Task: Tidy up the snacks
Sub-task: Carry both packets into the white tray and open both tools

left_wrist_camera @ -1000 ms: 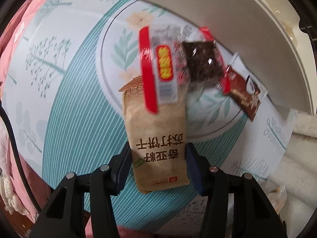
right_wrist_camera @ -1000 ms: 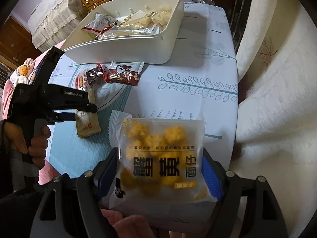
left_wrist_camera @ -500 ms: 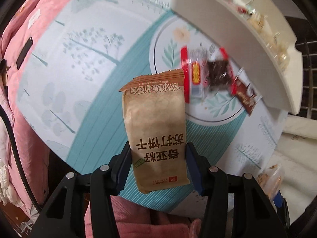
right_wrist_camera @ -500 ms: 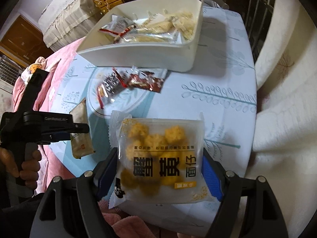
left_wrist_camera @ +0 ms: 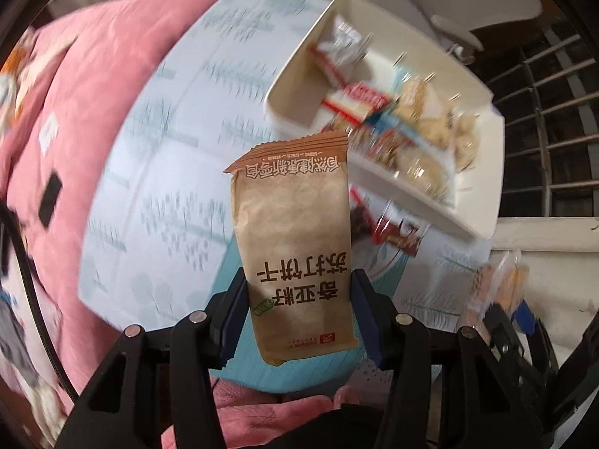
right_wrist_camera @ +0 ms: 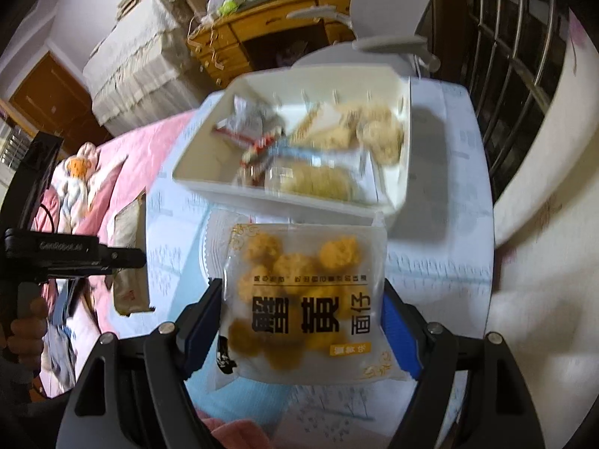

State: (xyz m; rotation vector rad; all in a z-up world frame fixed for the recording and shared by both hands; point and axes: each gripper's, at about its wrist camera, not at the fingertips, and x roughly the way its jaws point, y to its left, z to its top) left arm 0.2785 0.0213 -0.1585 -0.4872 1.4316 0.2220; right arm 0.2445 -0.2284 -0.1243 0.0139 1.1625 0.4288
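- The job looks partly done: the white bin (right_wrist_camera: 389, 194) on the far part of the worktop (right_wrist_camera: 449, 262) already holds a heap of snacks, and more wait outside it.
- In the bin lie several packets: pale, round biscuit-like pieces in clear wrap toward its right end, and red-and-white wrappers toward its left. Motion blur keeps me from counting or naming them more closely.
- The left hand-held gripper (left_wrist_camera: 297, 314) is clenched on a brown paper cracker packet (left_wrist_camera: 295, 243), gripped near its lower end, upright and lifted clear of the worktop, near of the bin's left corner.
- The right hand-held gripper (right_wrist_camera: 301, 321) is clamped on a clear bag of yellow puffs (right_wrist_camera: 307, 292), held flat above the worktop, just near of the bin's front wall.
- Neither held packet is in the bin yet; both seem headed there.
- Left on the worktop, close against the bin's near wall in the left wrist view, are small dark-red wrapped snacks (left_wrist_camera: 397, 232), partly hidden behind the cracker packet. These remain to be collected.
- A pink bed cover (left_wrist_camera: 75, 112) lies to the left of the worktop; nothing on it seems to belong to the task.
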